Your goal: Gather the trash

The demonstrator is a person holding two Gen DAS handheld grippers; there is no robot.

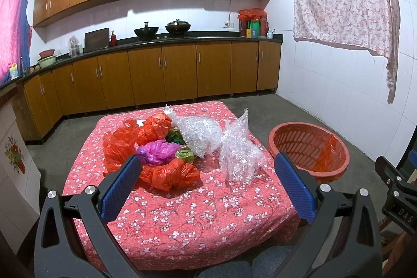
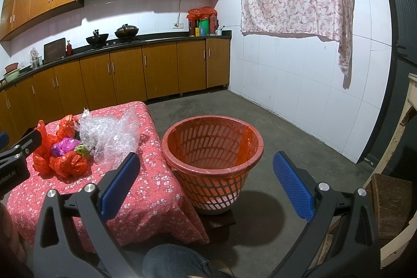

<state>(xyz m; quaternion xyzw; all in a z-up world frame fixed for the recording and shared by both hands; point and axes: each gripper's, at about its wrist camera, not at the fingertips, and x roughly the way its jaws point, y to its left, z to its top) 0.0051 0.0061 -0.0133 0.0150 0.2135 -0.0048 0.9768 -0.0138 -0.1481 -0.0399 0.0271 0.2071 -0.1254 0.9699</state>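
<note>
On the left, the left hand-held gripper [image 1: 207, 183] hangs above the near part of a low surface [image 1: 182, 220] draped in a red cloth with white blossoms. Its blue-padded fingers [image 1: 121, 189] are spread wide and hold nothing.

The trash lies heaped toward the far side of that surface. Farthest left are crumpled red plastic bags [image 1: 118, 145], with another red wad [image 1: 169, 173] nearest the camera. A purple bag [image 1: 156, 151] sits in the middle of the heap, touching the red ones, and a small green scrap [image 1: 185, 154] lies just beside it. To the right of these lie two bundles of clear bubble wrap [image 1: 238, 150], one touching the coloured bags, the other a little nearer the surface's right edge.

Further right, beside the surface and lower than its top, stands a red slotted basket [image 2: 182, 142] lined with a red bag. In the right wrist view it rests on a dark block on the concrete floor [image 2: 299, 147] and is upright.

The right hand-held gripper [image 2: 206, 180] hovers in front of the basket, its fingers likewise spread apart and holding nothing. A denim-clad knee [image 2: 177, 262] shows below it.
</note>
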